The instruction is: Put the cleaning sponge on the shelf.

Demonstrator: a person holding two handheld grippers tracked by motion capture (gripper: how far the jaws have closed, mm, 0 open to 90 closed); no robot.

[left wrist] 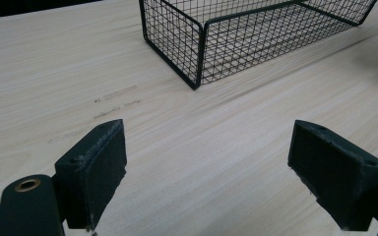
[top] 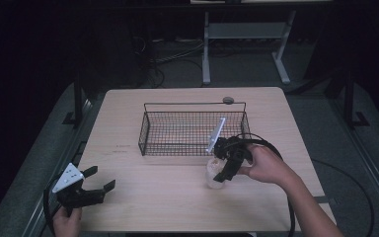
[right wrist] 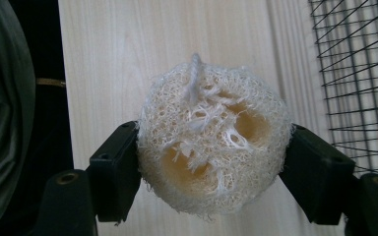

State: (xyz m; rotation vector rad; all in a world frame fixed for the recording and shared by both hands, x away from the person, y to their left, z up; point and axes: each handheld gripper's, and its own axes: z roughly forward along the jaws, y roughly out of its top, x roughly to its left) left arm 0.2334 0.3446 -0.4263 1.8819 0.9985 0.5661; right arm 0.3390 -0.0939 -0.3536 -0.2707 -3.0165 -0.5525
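Fibrous round loofah [right wrist: 211, 152] clamped in right gripper [right wrist: 211, 169] beside wire basket [right wrist: 359, 78].

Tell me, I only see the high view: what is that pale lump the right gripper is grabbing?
Observer: A loofah sponge, round, with holes through it; the right gripper squeezes it from both sides.
Operator: Is it in the basket?
Observer: No. The wire basket stands beside it, and bare table lies under the sponge.
Operator: And the other gripper?
Observer: The left gripper has its jaws wide apart, with nothing but wood between them.
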